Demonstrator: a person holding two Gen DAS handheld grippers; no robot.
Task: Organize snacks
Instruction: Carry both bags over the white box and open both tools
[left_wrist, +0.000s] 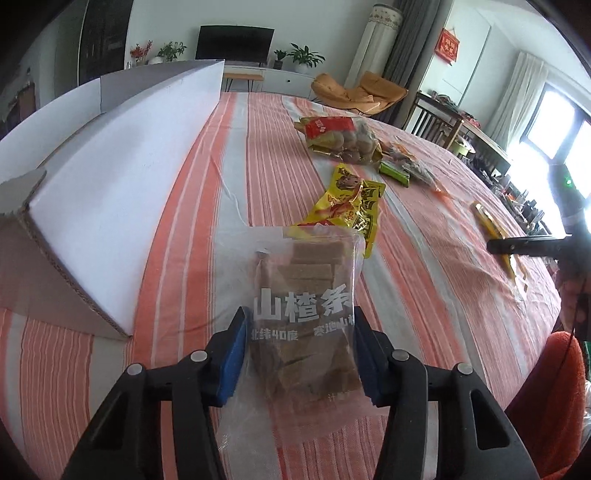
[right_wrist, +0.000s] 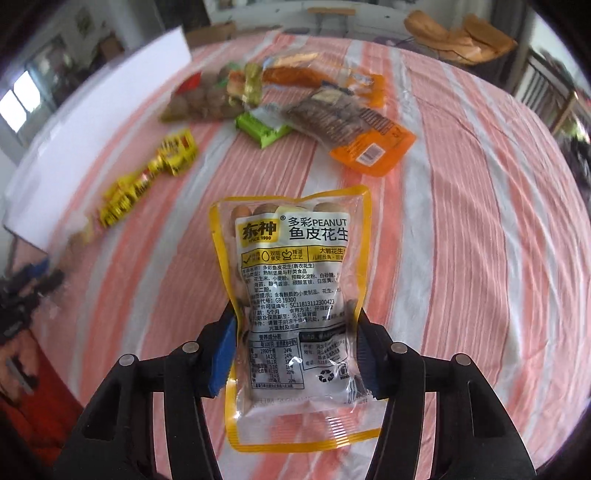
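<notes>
While jaws pinch it, peanut bag (right_wrist: 295, 295) stands between them.

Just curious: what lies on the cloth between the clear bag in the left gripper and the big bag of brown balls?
Crumpled yellow snack packets, seen in the left wrist view.

Background: living room behind a striped tablecloth (left_wrist: 424, 258).
Cloth has orange, white and grey stripes. Dark TV (left_wrist: 235, 43) on a white cabinet (left_wrist: 284, 79), potted plants (left_wrist: 304, 59) on either side, red flowers (left_wrist: 140, 50) further left. Orange lounge chair (left_wrist: 360, 94) beside grey curtains (left_wrist: 410, 44). Red wall hanging (left_wrist: 448, 46).
</notes>
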